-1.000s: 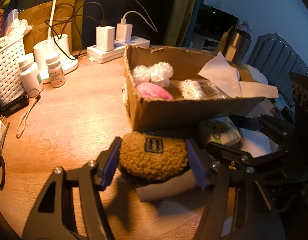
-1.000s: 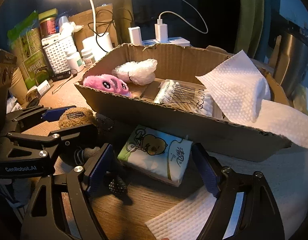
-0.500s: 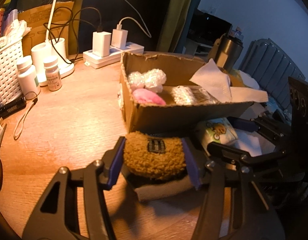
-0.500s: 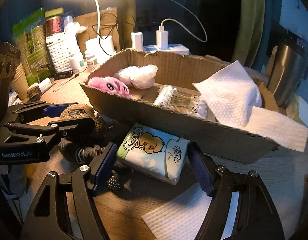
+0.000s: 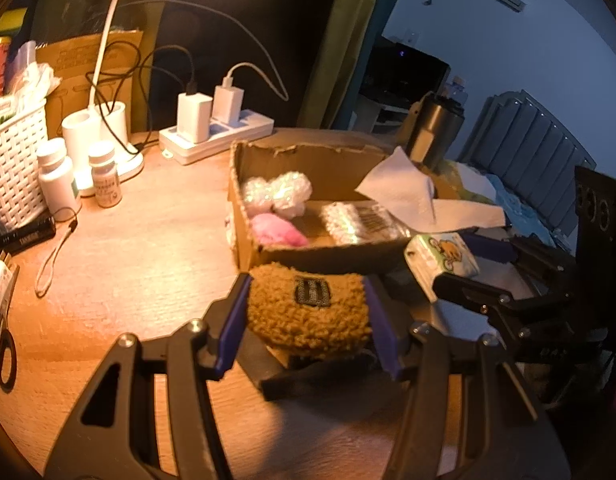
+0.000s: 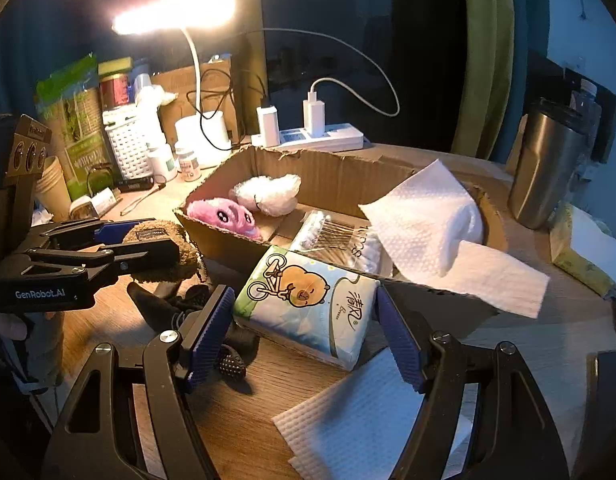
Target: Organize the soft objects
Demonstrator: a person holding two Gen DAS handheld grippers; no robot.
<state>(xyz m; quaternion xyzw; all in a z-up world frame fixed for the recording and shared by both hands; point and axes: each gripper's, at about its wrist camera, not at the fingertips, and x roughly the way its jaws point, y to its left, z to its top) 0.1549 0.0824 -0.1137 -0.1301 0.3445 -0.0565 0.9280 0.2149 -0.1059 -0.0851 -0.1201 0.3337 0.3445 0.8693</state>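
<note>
Blue pads of my left gripper (image 5: 308, 312) clamp a brown fuzzy pouch (image 5: 305, 316), low centre of the left wrist view; those jaws have just been closing with the pouch between them. My right gripper (image 6: 303, 320) holds a tissue pack (image 6: 308, 304) printed with a cartoon on a bicycle, lower centre of its frame. Just above both sits the cardboard box (image 6: 332, 168), containing a pink plush (image 6: 223, 214), a white fluffy toy (image 6: 267, 192), a cotton swab packet (image 6: 332, 236) and paper towel (image 6: 424, 208). A lit desk lamp (image 6: 175, 12) glows upper left.
</note>
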